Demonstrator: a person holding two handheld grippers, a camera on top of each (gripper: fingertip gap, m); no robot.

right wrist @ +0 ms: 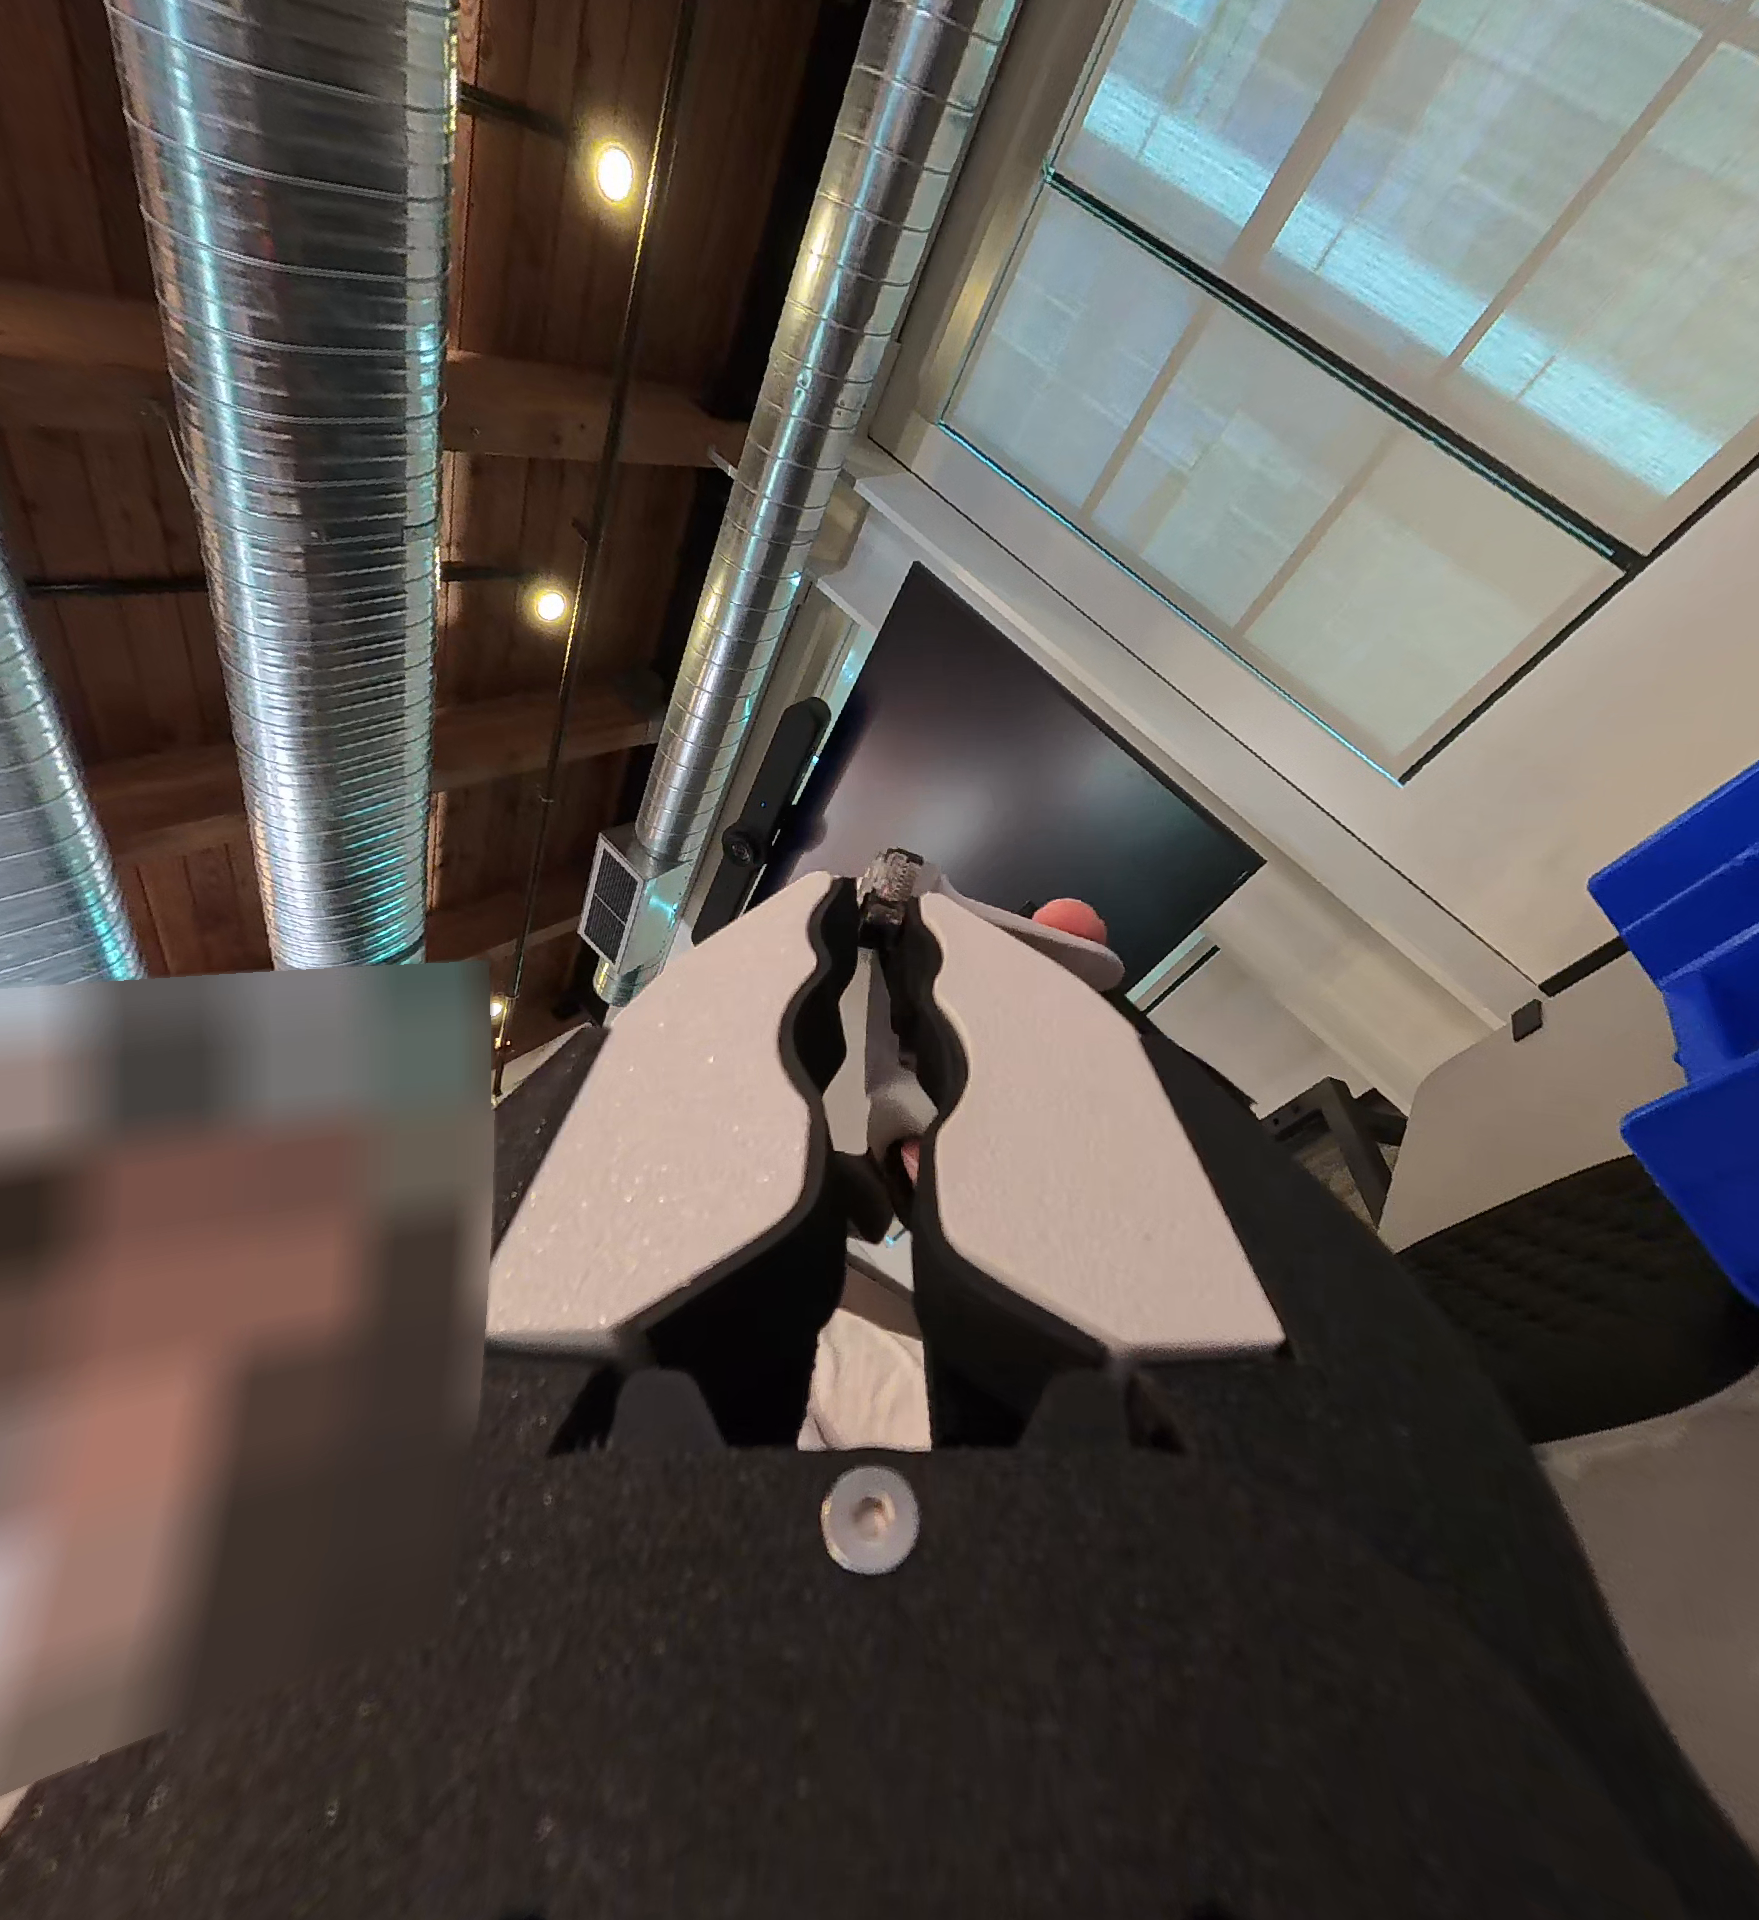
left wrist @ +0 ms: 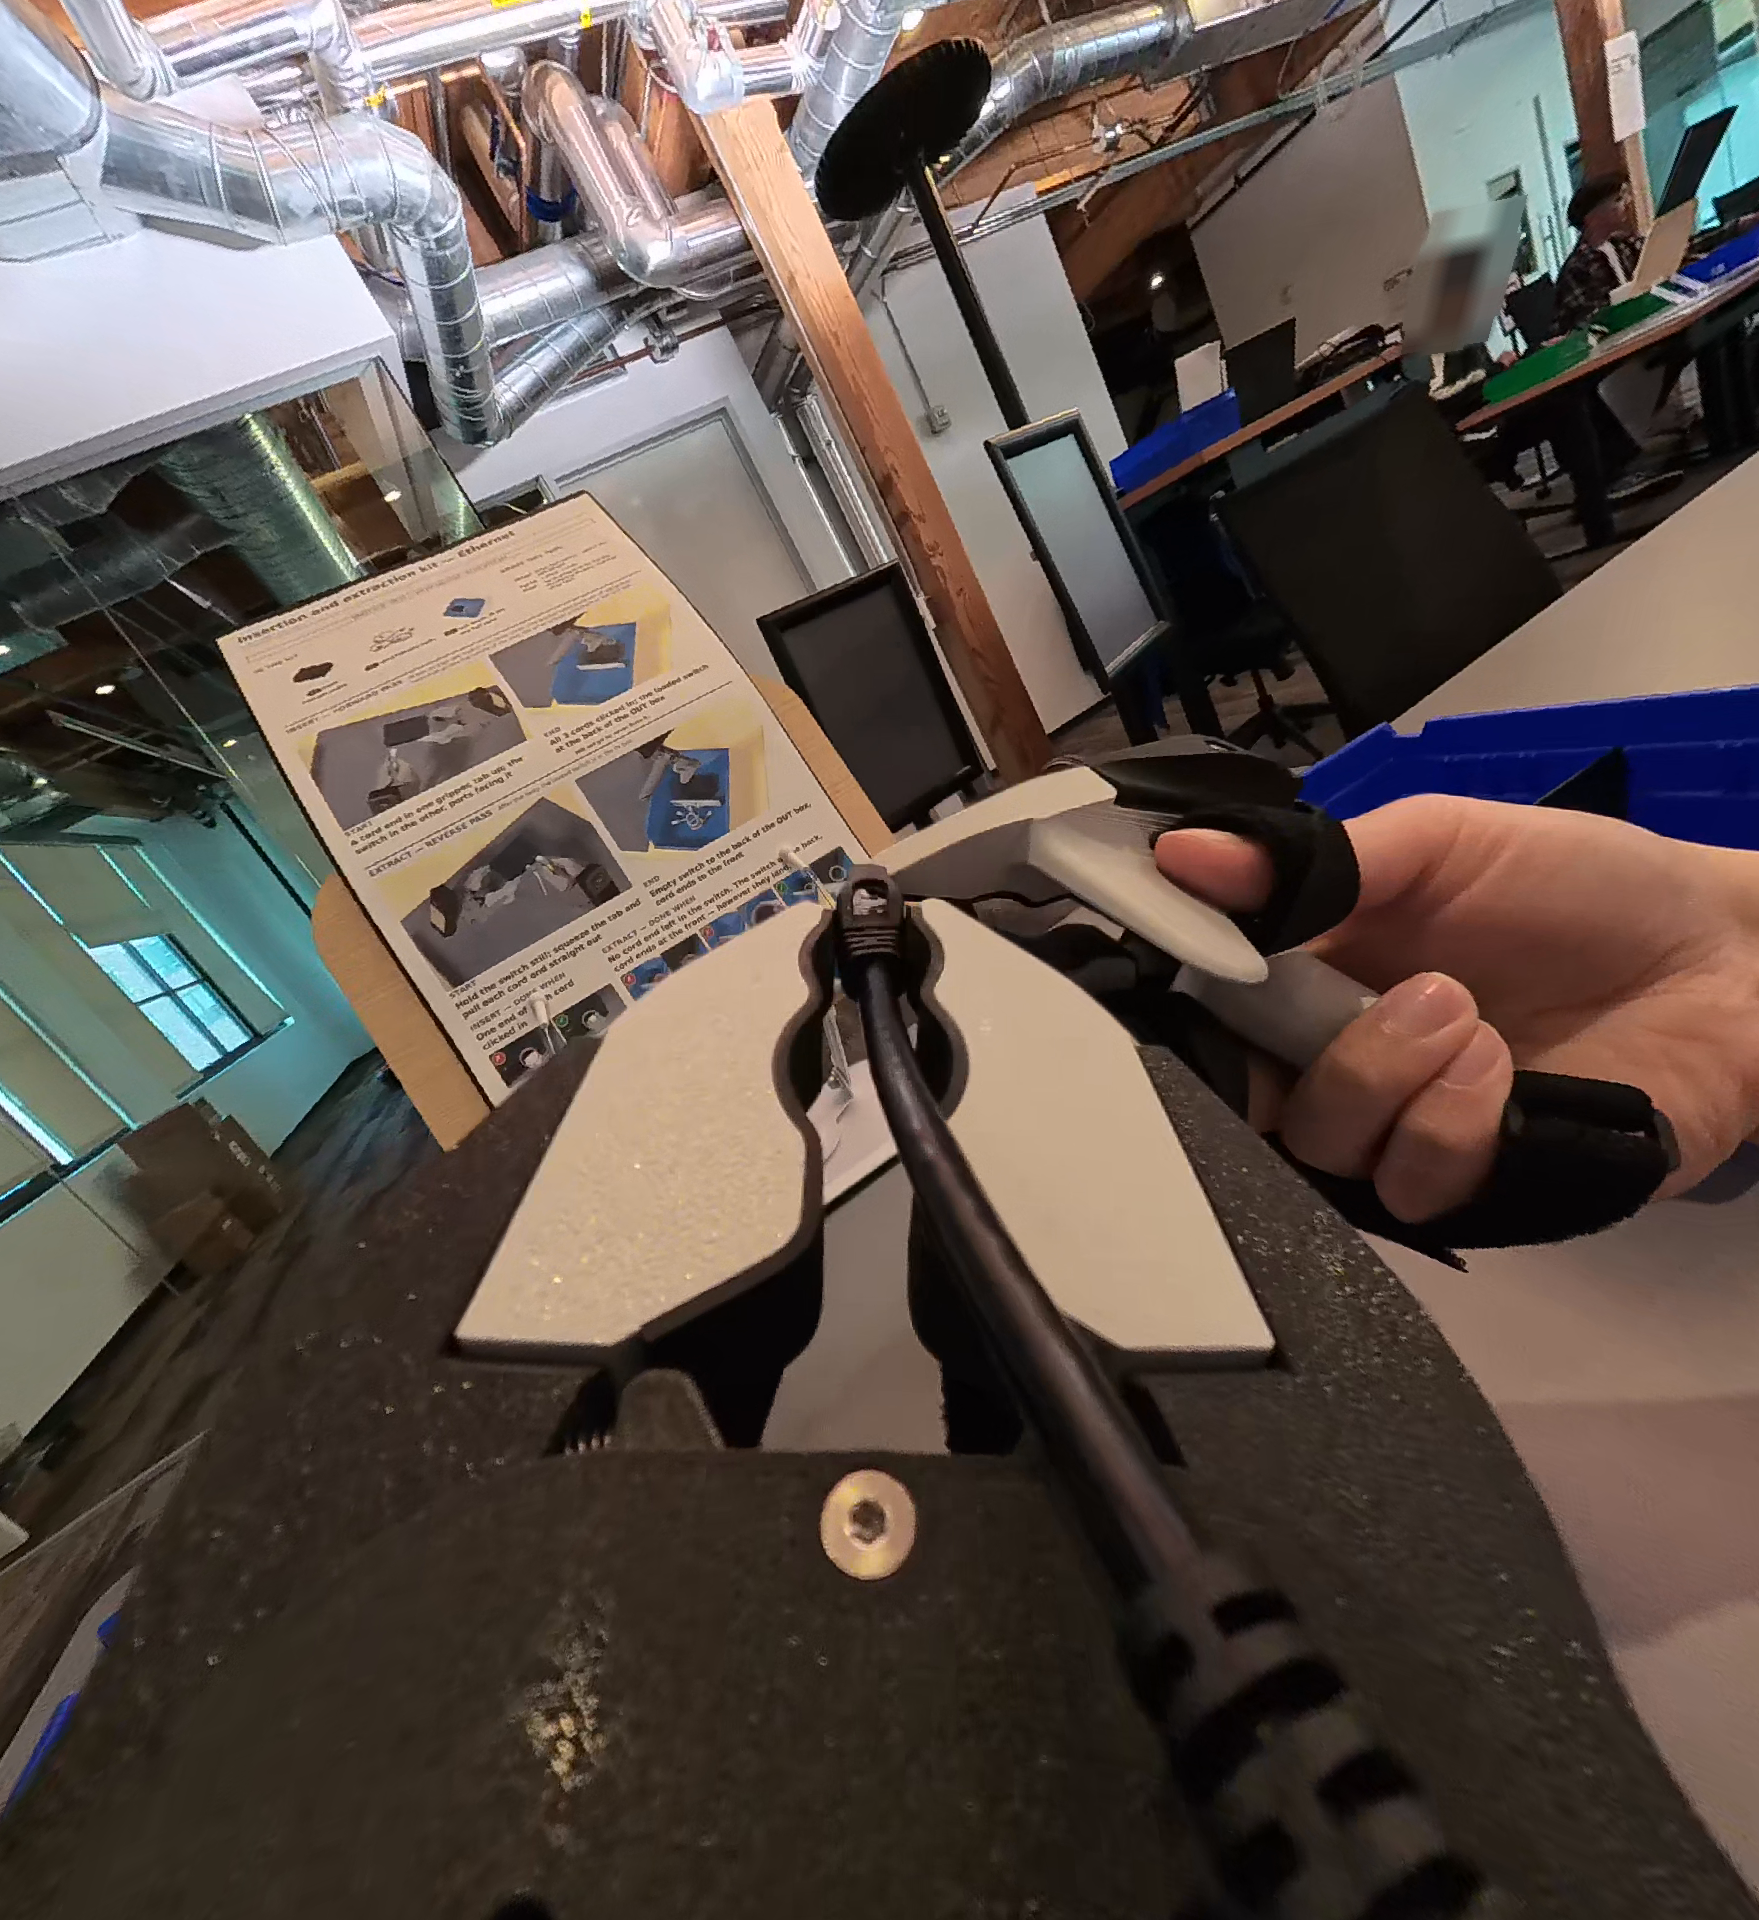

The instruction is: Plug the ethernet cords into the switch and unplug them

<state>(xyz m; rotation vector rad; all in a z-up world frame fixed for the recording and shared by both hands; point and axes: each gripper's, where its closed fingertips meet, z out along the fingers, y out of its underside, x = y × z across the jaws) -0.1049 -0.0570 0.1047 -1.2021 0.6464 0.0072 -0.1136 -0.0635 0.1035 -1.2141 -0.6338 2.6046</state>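
On the pale bench (left wrist: 1633,1403) sits a blue bin (left wrist: 1633,758); its inside is hidden. Shiny pipes (right wrist: 324,468) run under the wood ceiling. The left gripper (left wrist: 870,914) has its jaws shut on a black cord (left wrist: 958,1143). The right gripper (right wrist: 880,914) pinches a clear plug (right wrist: 890,873).

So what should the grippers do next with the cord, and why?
Probably tip both grippers down toward the table. The left gripper is shut on the black cord and the right gripper pinches a clear plug, but both cameras tilt upward and no switch shows in either.
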